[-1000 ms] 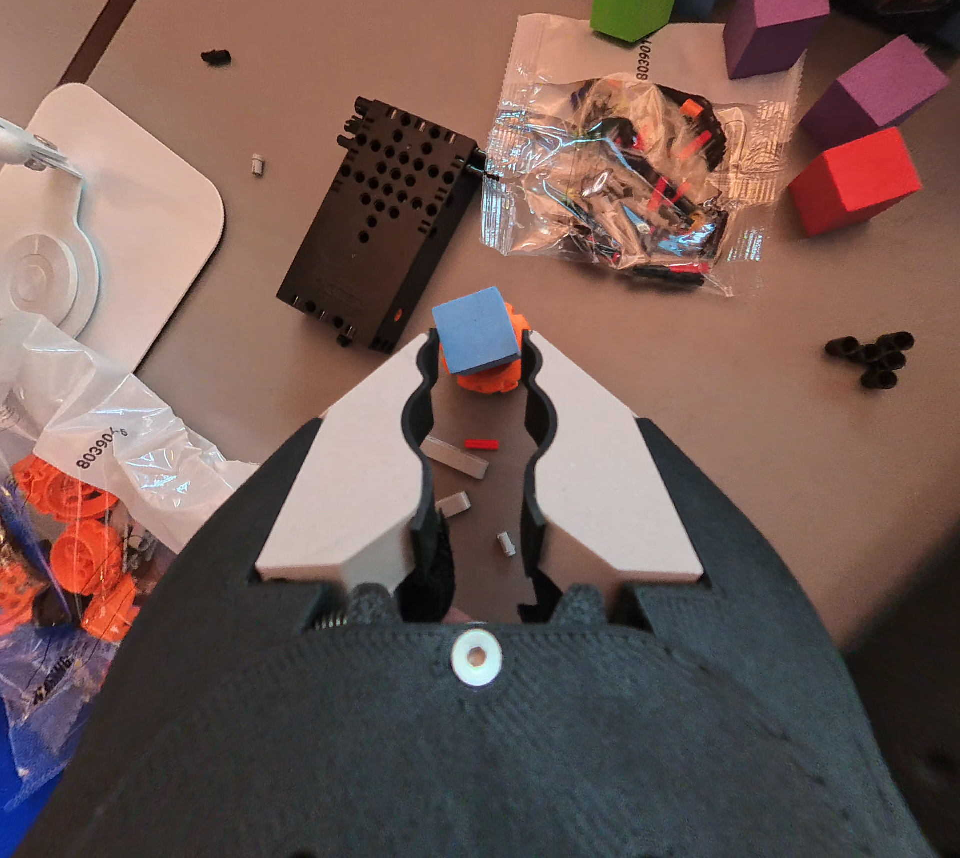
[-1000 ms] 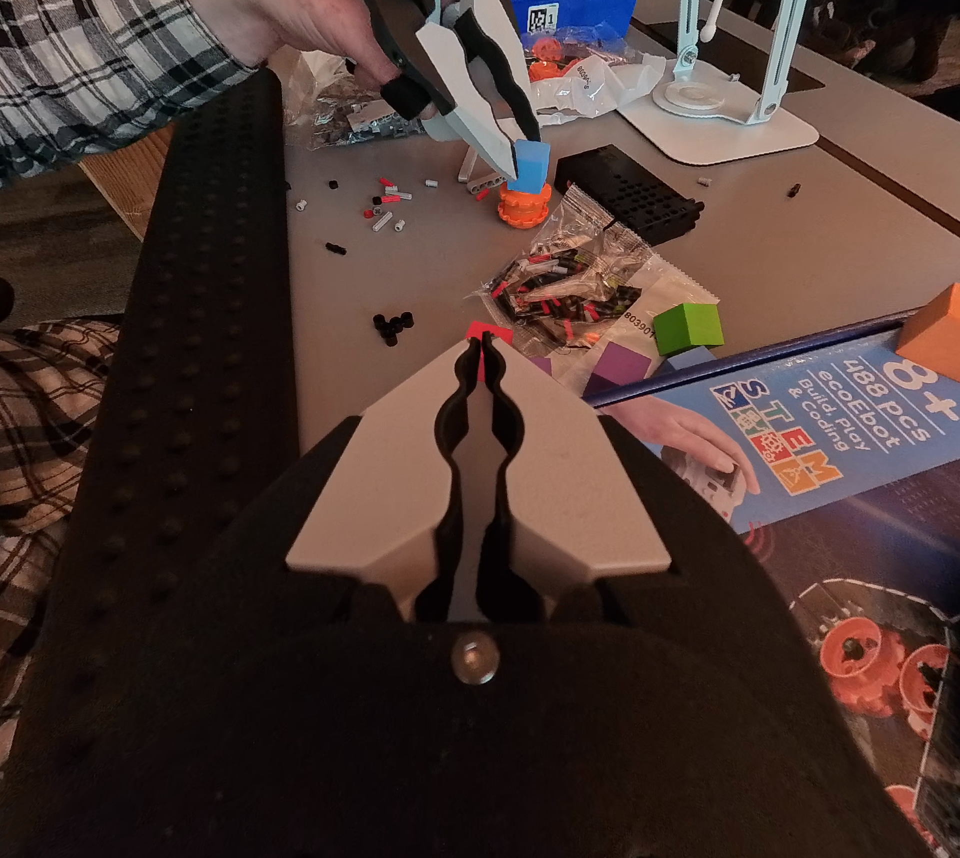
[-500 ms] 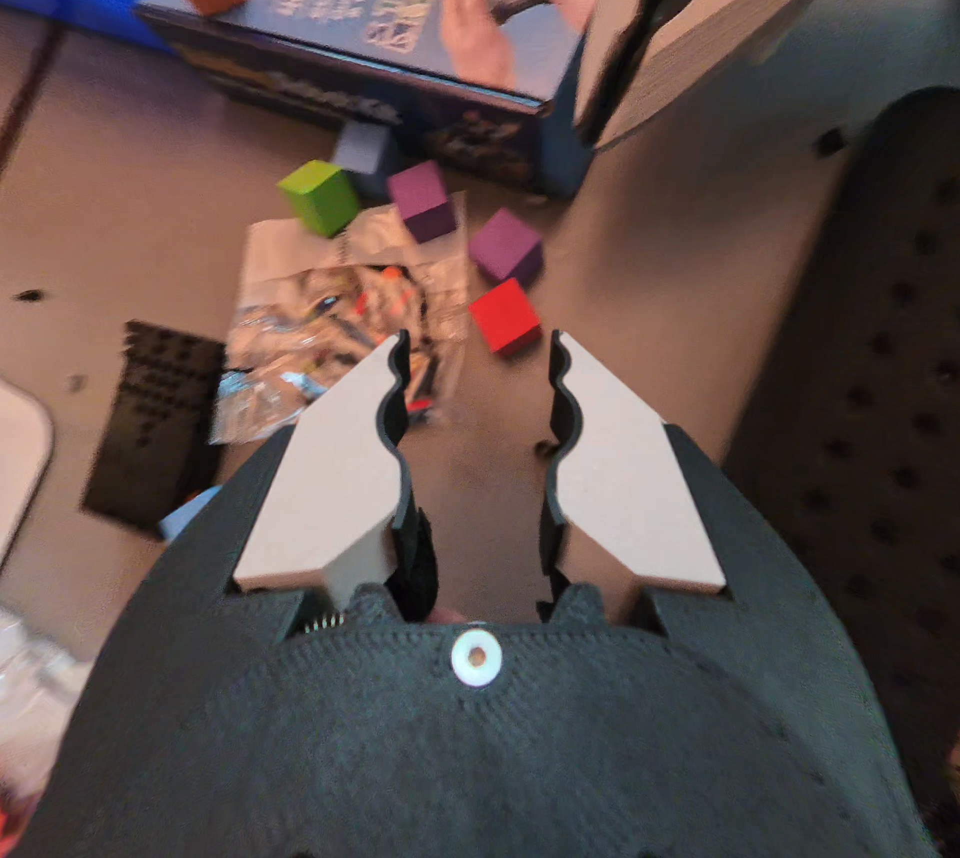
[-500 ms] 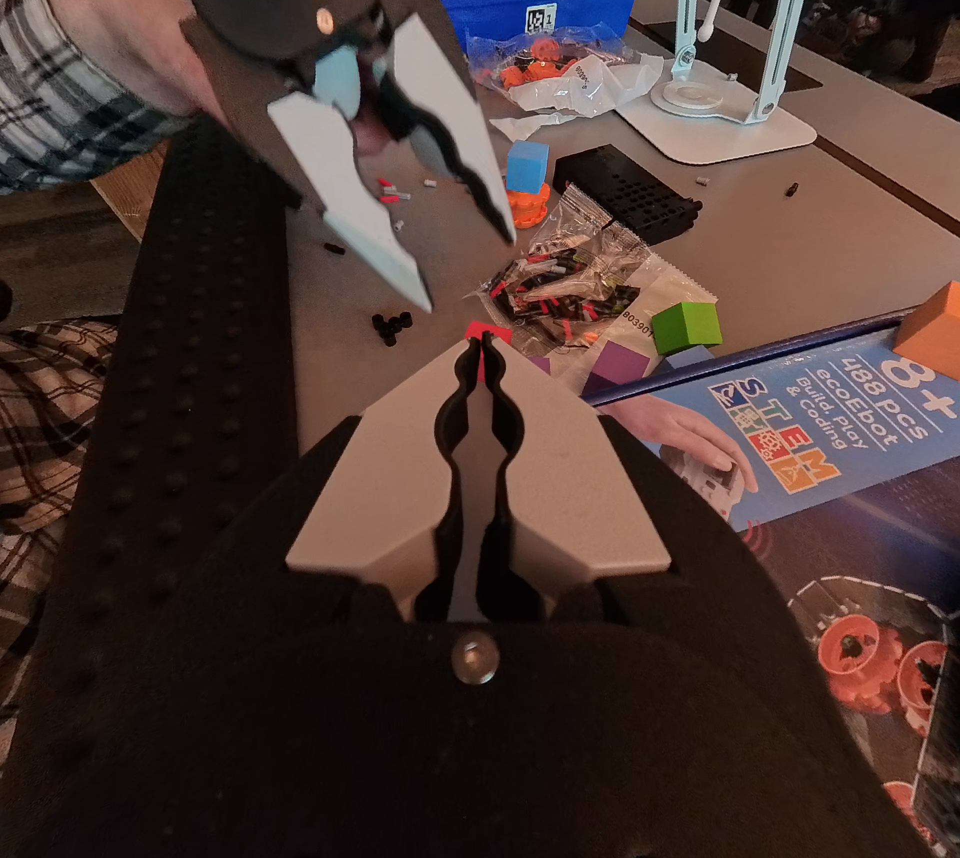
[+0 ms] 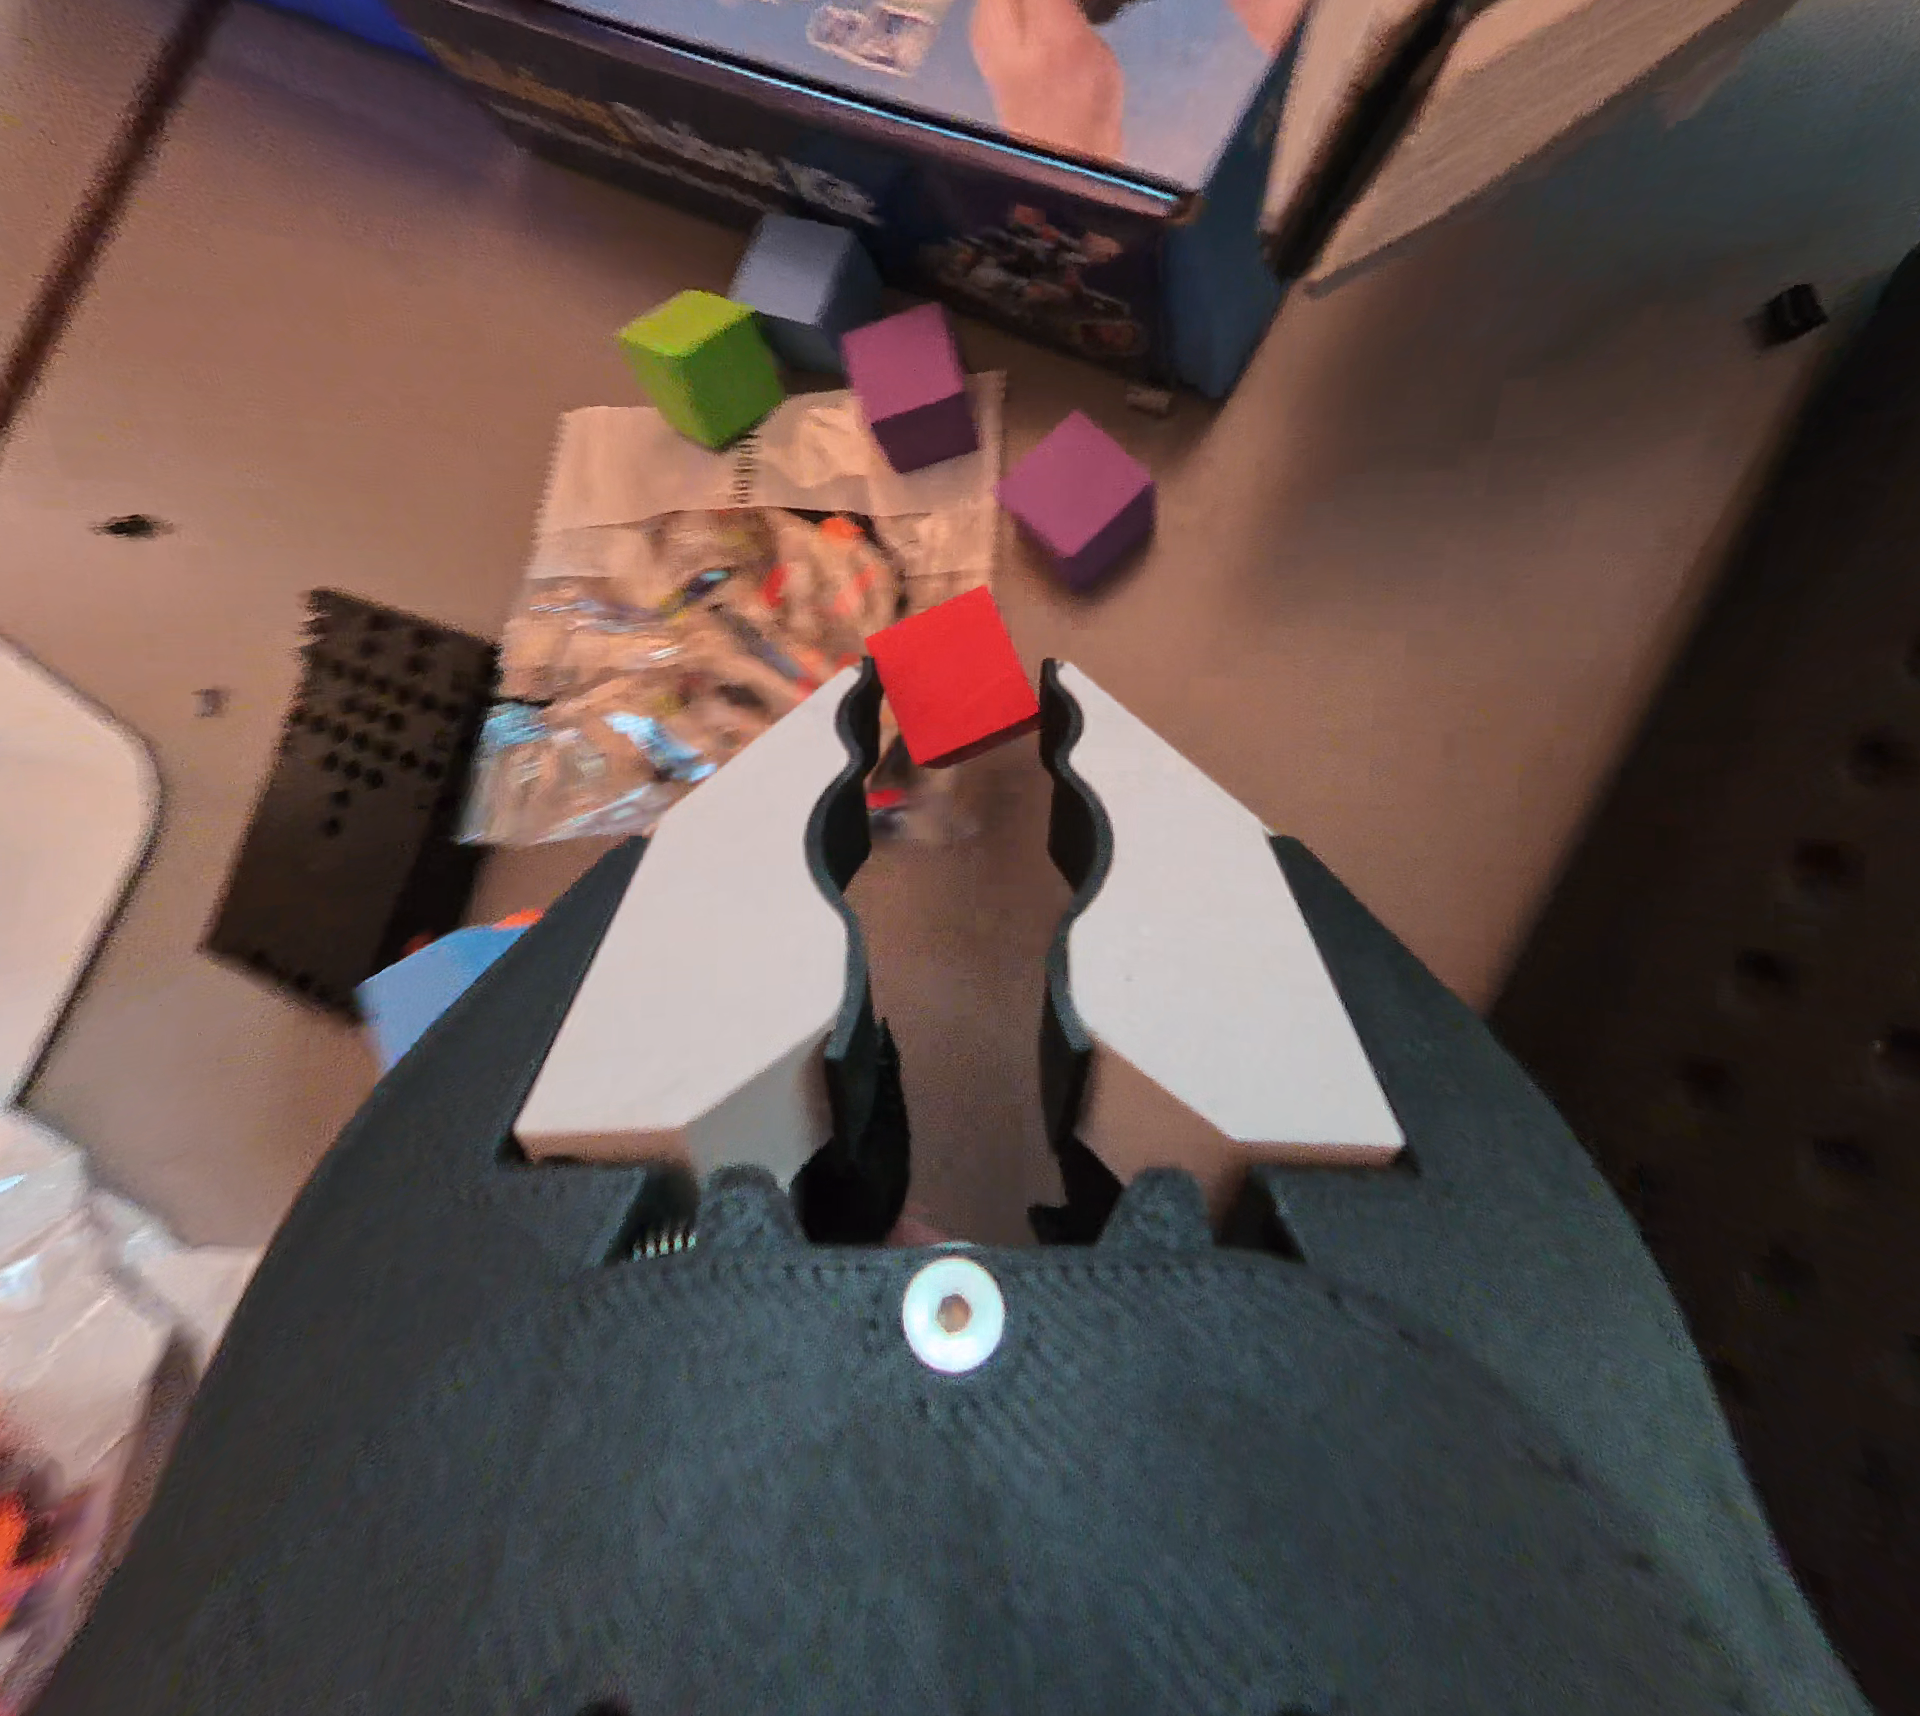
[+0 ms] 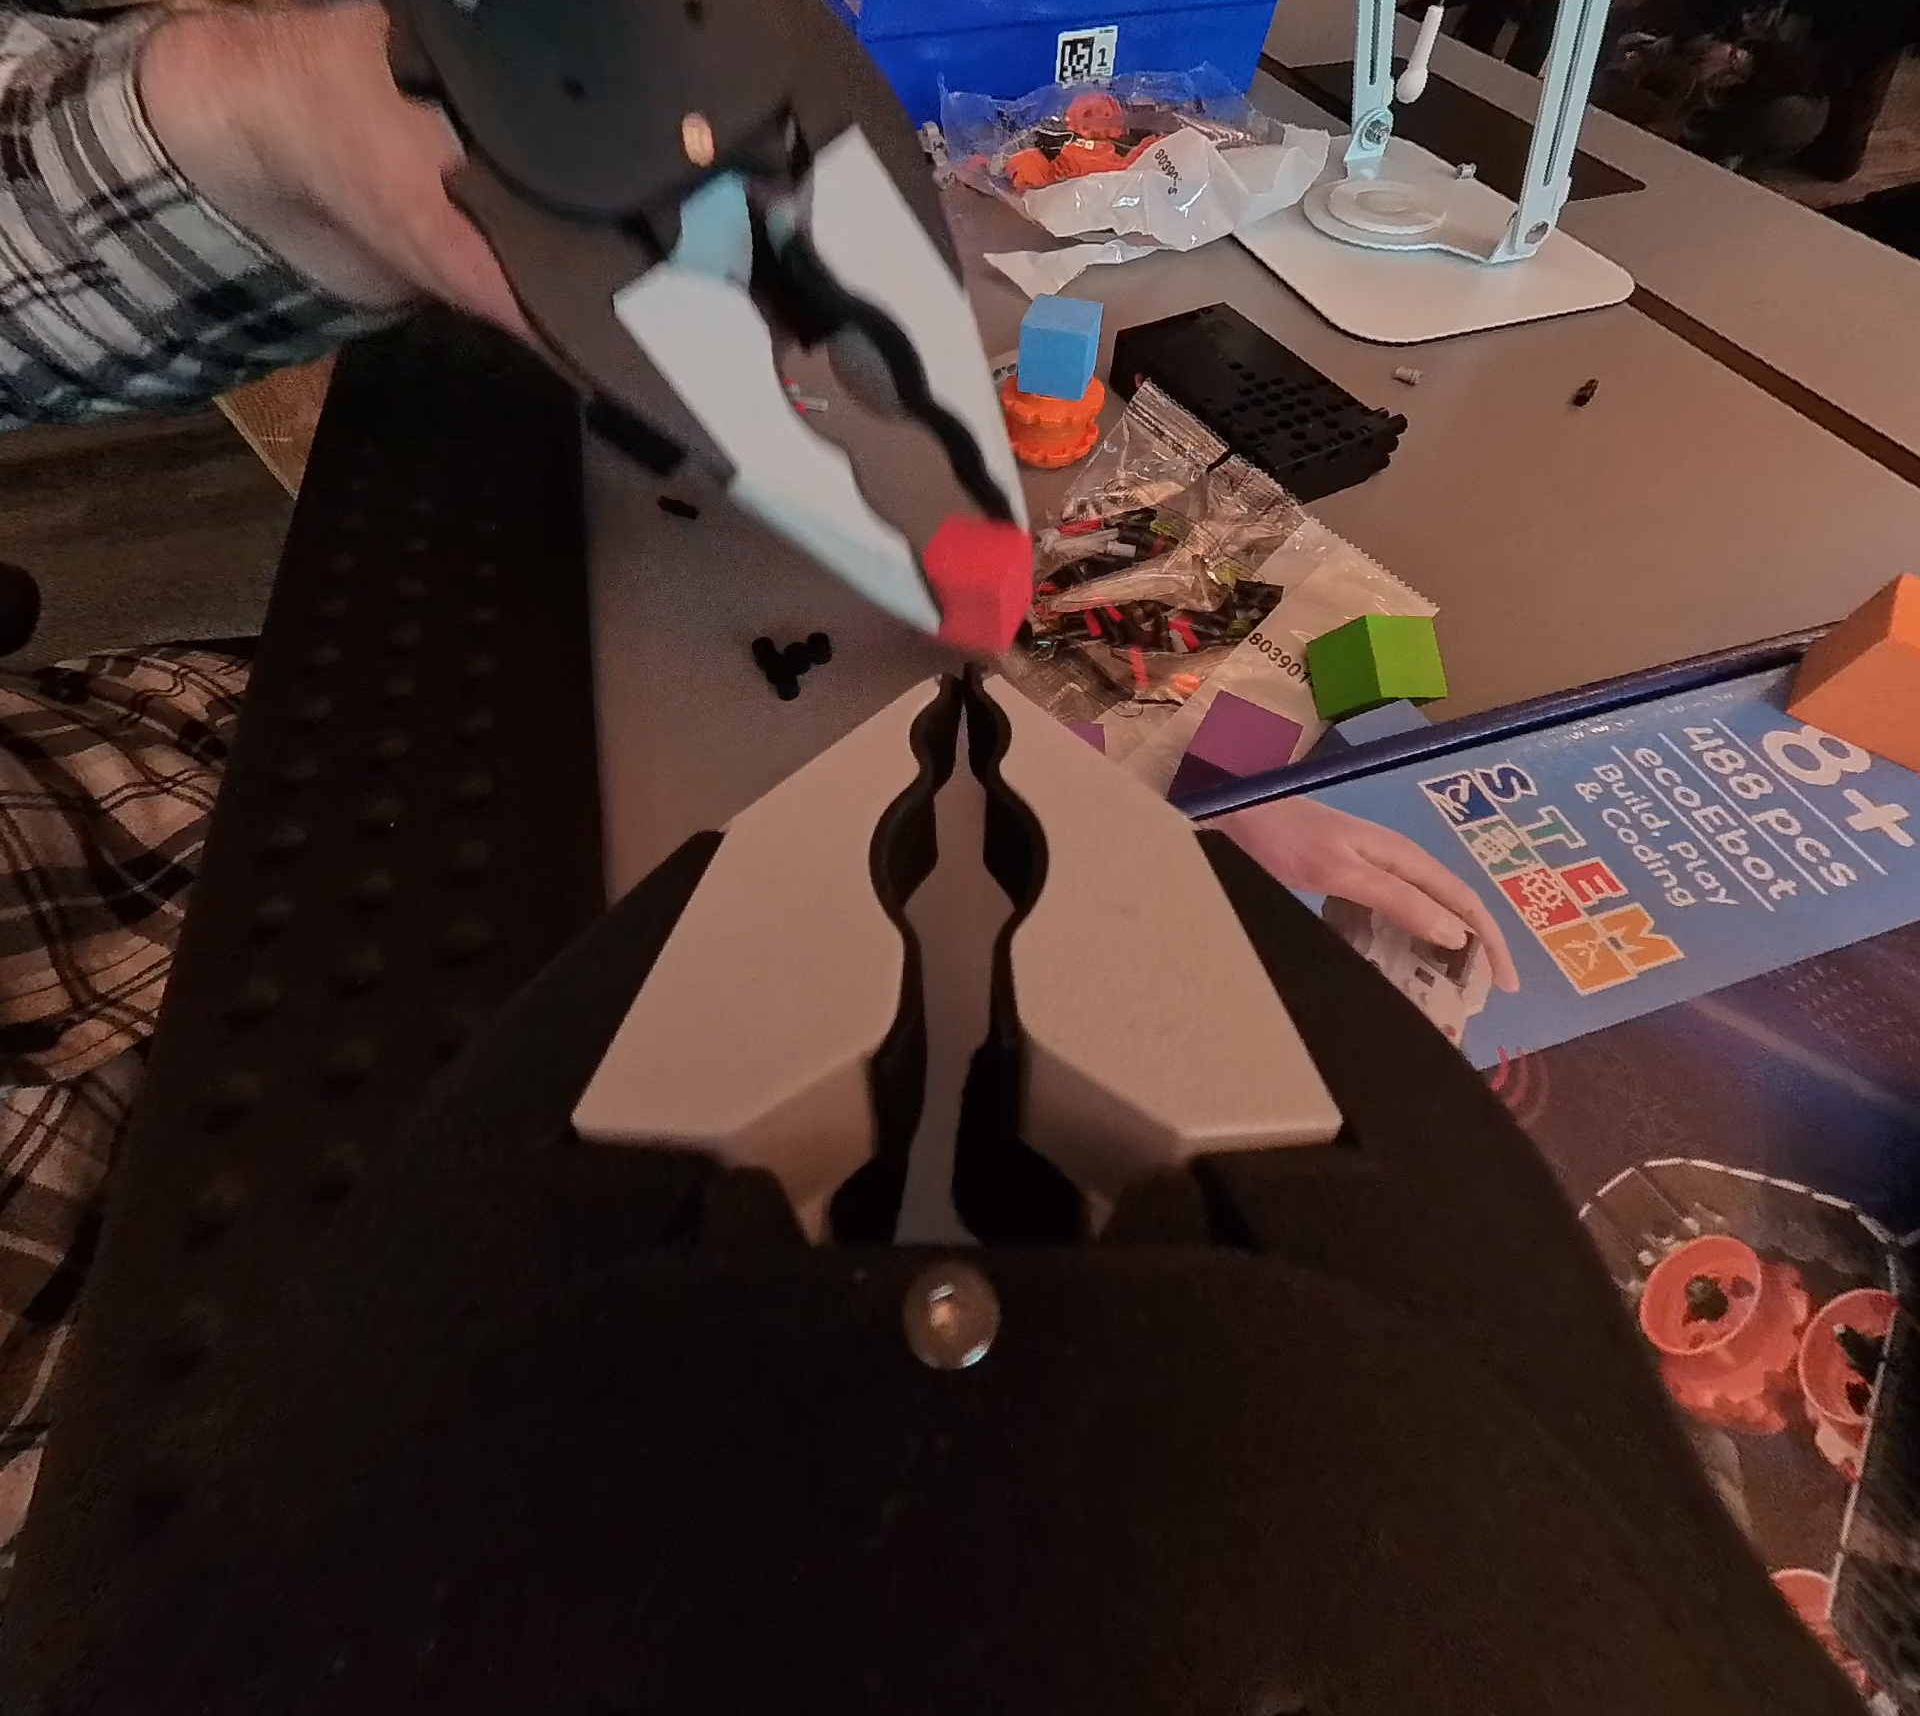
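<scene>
Left gripper (image 5: 951,690) at a red cube (image 5: 951,674)

Plain, matte, sharp-edged cube sat between parted tips; actual grip unclear. Right gripper (image 6: 964,690) was closed, empty.

- The red cube (image 5: 951,674), a small matte block, sits pinched between the tips of the left gripper (image 5: 952,681) at the centre of the left wrist view, turned slightly askew.
- Just left of it lies a clear bag of small parts (image 5: 727,627); two purple cubes (image 5: 914,383) and a green cube (image 5: 701,362) lie above it in the frame.
- The right gripper (image 6: 961,700) is at centre frame with its jaws nearly together and nothing between them, just below the red cube.
</scene>
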`<state>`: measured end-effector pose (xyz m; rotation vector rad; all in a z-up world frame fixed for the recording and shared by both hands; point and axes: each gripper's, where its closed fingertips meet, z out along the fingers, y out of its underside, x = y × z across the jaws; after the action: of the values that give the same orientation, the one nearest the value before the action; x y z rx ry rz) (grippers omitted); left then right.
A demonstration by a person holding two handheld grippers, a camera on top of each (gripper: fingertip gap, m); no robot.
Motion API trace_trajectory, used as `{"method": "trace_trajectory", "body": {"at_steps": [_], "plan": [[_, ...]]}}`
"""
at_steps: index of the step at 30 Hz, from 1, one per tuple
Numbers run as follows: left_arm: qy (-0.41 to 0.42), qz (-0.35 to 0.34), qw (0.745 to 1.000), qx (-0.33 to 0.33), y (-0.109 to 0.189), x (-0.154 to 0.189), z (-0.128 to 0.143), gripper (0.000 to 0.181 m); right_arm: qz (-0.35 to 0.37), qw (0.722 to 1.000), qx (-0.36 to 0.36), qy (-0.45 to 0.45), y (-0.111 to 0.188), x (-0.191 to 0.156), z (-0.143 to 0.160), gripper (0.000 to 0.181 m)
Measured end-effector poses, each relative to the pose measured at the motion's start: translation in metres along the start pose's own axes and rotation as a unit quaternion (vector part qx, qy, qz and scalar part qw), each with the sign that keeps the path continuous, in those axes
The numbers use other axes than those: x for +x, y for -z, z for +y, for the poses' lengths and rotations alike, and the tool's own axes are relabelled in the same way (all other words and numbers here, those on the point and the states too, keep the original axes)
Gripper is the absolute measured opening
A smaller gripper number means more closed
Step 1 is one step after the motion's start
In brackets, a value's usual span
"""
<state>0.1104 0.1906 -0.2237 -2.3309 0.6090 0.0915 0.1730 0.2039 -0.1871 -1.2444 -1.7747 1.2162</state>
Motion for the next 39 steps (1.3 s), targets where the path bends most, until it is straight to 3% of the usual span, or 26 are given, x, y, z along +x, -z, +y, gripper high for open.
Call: {"method": "trace_trajectory", "body": {"at_steps": [1,6,13,27,31,35,39], "plan": [[0.002,-0.012,1.000,0.006,0.011,-0.013,0.000,0.029,0.000,1.000,0.000,0.000,0.000,0.000,0.000,0.000],[0.029,-0.043,0.999,0.004,0.054,-0.077,0.018,0.029,-0.002,1.000,-0.004,0.001,-0.001,-0.001,0.001,0.000],[0.038,-0.034,0.999,-0.014,0.055,-0.113,0.040,0.029,0.000,1.000,-0.007,-0.001,-0.002,0.000,0.003,0.000],[0.037,-0.006,0.999,-0.036,0.036,-0.113,0.054,0.030,-0.002,1.000,-0.007,0.000,-0.002,0.000,0.003,0.000],[0.044,-0.034,0.998,-0.034,0.041,-0.122,0.054,0.055,-0.001,1.000,-0.006,-0.001,-0.002,0.000,0.002,0.000],[0.026,-0.026,0.999,0.033,0.055,-0.094,0.013,0.054,0.000,1.000,-0.006,-0.001,-0.002,0.000,0.002,0.000],[-0.036,0.024,0.998,0.047,0.030,-0.026,-0.020,0.049,0.001,1.000,-0.004,-0.002,-0.001,0.001,0.002,0.000]]}}
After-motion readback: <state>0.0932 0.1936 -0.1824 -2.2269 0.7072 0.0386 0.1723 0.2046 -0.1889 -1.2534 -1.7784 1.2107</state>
